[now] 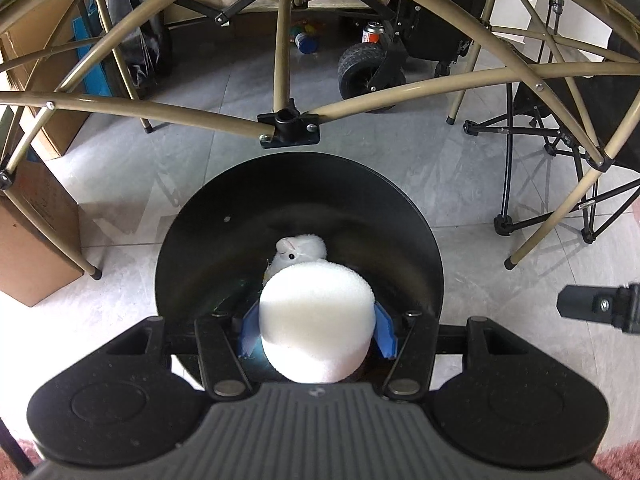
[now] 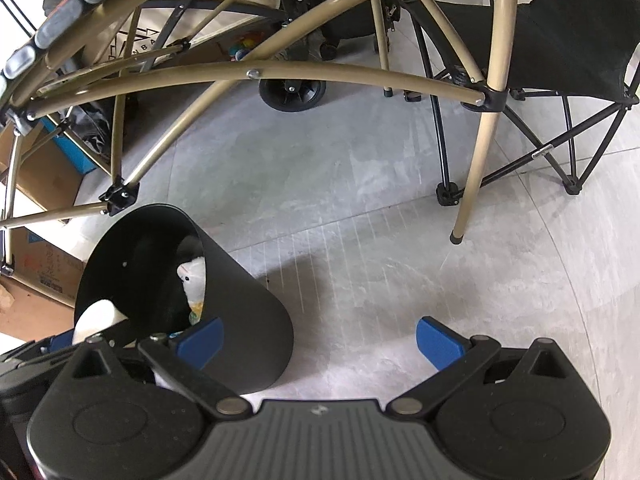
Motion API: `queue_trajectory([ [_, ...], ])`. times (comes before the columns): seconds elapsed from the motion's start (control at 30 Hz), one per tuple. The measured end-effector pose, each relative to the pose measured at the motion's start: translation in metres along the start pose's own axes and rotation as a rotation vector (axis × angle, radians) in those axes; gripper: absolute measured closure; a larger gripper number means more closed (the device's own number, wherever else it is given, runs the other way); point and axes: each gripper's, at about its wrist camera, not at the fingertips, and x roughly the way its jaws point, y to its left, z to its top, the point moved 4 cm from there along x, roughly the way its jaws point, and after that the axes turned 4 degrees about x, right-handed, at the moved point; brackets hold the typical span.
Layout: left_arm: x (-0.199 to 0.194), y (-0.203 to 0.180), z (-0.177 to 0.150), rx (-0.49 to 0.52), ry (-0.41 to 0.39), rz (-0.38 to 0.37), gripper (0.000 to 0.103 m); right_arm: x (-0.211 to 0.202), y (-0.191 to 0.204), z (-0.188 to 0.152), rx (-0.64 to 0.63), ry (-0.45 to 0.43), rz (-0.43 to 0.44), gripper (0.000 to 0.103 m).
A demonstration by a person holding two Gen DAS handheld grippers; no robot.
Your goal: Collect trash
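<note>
Your left hand-held gripper [image 1: 318,330] is clamped on a white foam cylinder [image 1: 318,320], blue pads pinching its flanks, poised directly over the round black plastic trash bin [image 1: 200,240] on the grey floor, where a small white plush toy [image 1: 300,250] already lies. The foam looks light, soft and squashy, so grip mid-body, gently. Your right hand-held gripper [image 2: 320,340] stands spread wide, empty, just beside the bin.
</note>
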Motion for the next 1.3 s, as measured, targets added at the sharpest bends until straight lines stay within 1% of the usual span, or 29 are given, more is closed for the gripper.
queue_trajectory([
  [0.2,0.003,-0.002,0.005,-0.011,0.003,-0.013,0.046,0.002,-0.002,0.0,0.003,0.005,-0.003,0.0],
  [0.3,0.004,-0.002,0.006,-0.012,0.011,-0.02,0.042,0.002,-0.001,0.0,0.004,0.007,-0.005,0.0],
  [0.33,0.004,-0.002,0.006,-0.018,0.014,-0.025,0.032,0.002,-0.001,0.0,0.004,0.007,-0.005,0.0],
  [0.37,0.004,0.0,0.007,-0.03,0.016,-0.027,0.015,0.002,-0.001,0.0,0.004,0.007,-0.005,0.0],
  [0.43,0.002,0.004,0.008,-0.059,0.01,-0.016,0.001,0.002,-0.001,0.0,0.004,0.007,-0.005,0.0],
  [0.5,0.001,0.007,0.009,-0.076,0.007,-0.013,0.0,0.002,-0.001,0.0,0.004,0.006,-0.005,0.0],
  [0.6,0.004,0.01,0.009,-0.092,0.031,-0.017,0.0,0.002,-0.001,0.0,0.005,0.007,-0.005,0.0],
  [0.9,0.004,0.013,0.008,-0.092,0.033,-0.014,0.0,0.002,0.0,-0.001,0.003,0.007,-0.005,0.0],
  [1.17,-0.004,0.016,0.007,-0.087,0.016,-0.015,0.0,0.001,0.003,-0.002,-0.003,0.001,-0.003,0.0],
  [1.3,-0.017,0.02,0.006,-0.084,-0.004,-0.013,0.0,-0.005,0.005,-0.003,-0.009,-0.006,0.005,0.0],
])
